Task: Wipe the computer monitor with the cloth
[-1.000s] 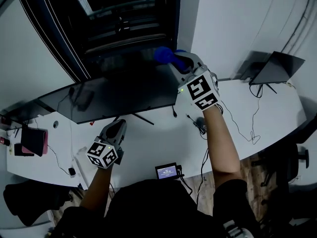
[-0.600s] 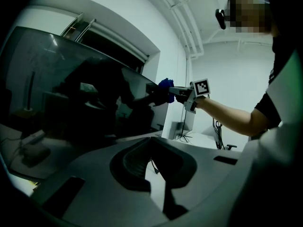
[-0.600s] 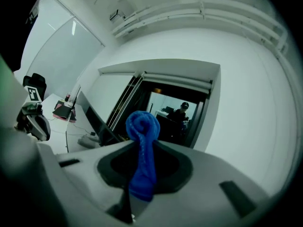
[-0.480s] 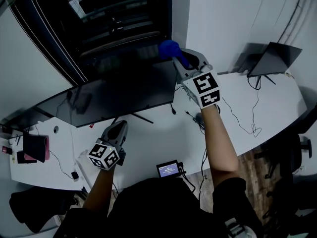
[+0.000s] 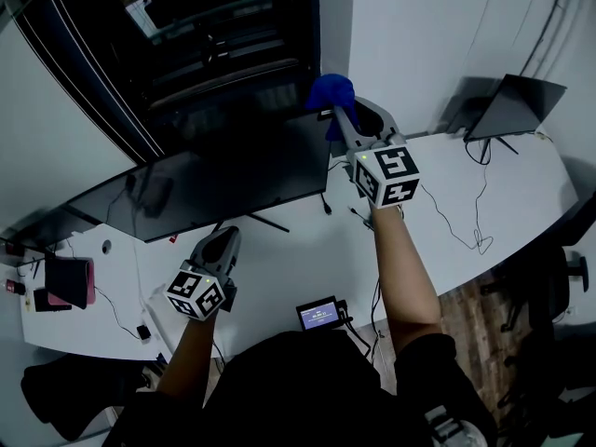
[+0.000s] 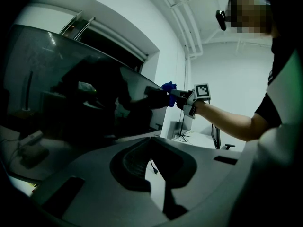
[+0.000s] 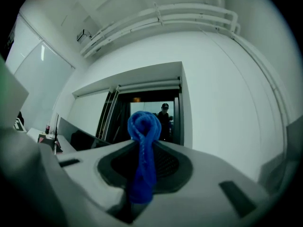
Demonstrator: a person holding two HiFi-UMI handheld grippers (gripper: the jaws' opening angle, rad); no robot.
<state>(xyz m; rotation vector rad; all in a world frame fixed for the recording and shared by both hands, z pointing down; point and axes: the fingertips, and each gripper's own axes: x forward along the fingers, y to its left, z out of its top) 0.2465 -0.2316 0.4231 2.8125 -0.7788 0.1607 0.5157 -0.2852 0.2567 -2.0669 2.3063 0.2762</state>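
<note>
A wide dark monitor (image 5: 214, 180) stands on the white desk (image 5: 279, 259); it fills the left of the left gripper view (image 6: 71, 98). My right gripper (image 5: 341, 112) is raised at the monitor's upper right corner, shut on a bunched blue cloth (image 5: 331, 91). The cloth (image 7: 142, 131) stands up between that gripper's (image 7: 142, 174) jaws. From the left gripper view the cloth (image 6: 168, 86) is at the screen's far edge. My left gripper (image 5: 219, 245) rests low in front of the monitor stand; its (image 6: 154, 148) jaws are together with nothing in them.
A second dark screen (image 5: 517, 105) stands at the desk's right end, with cables (image 5: 466, 240) trailing from it. A small lit device (image 5: 317, 315) sits at the front edge. Dark and pink items (image 5: 63, 279) lie far left. A person (image 7: 164, 113) stands in the dark doorway.
My right gripper has carried the blue cloth rightward along the monitor's top edge to its right corner. The left gripper has stayed where it was.
</note>
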